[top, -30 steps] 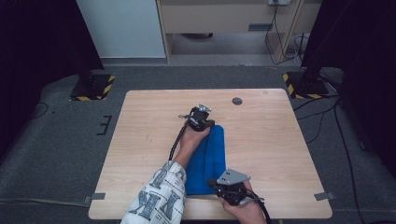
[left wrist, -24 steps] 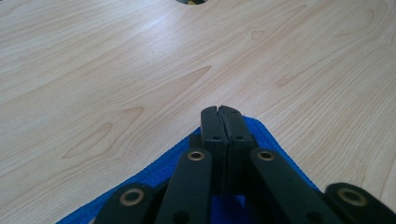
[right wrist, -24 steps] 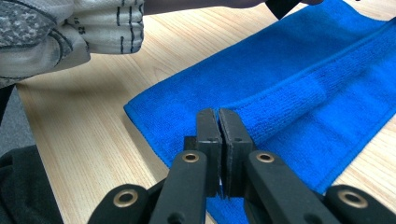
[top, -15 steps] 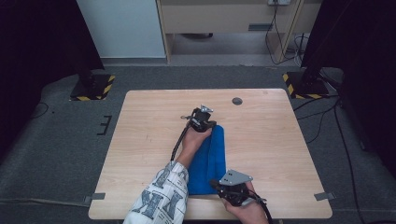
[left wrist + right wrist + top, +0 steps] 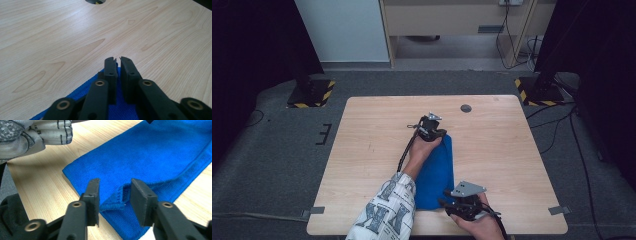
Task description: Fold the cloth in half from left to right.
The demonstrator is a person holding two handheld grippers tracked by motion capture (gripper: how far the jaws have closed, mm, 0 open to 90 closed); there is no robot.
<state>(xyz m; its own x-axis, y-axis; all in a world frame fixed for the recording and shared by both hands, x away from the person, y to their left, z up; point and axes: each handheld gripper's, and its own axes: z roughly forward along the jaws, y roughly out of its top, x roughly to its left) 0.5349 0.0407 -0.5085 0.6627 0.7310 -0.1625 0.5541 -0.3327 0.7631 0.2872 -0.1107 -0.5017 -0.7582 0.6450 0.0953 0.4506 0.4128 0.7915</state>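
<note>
A blue cloth (image 5: pixel 437 172) lies folded lengthwise on the wooden table (image 5: pixel 372 150). My left gripper (image 5: pixel 442 133) rests at the cloth's far end. In the left gripper view its jaws (image 5: pixel 117 60) stand a narrow gap apart over the cloth's corner (image 5: pixel 77 95), having just been opening, and the pads do not press on it. My right gripper (image 5: pixel 445 201) is at the cloth's near end. Its jaws (image 5: pixel 113 185) have just been opening and stand wide, with a raised fold of the cloth (image 5: pixel 150 152) loose between them.
A round hole (image 5: pixel 466 108) sits in the tabletop beyond the cloth, also at the top edge of the left gripper view as a dark hole (image 5: pixel 95 1). A patterned sleeve (image 5: pixel 37 132) crosses the cloth's left side. The table's near edge is close behind the right hand.
</note>
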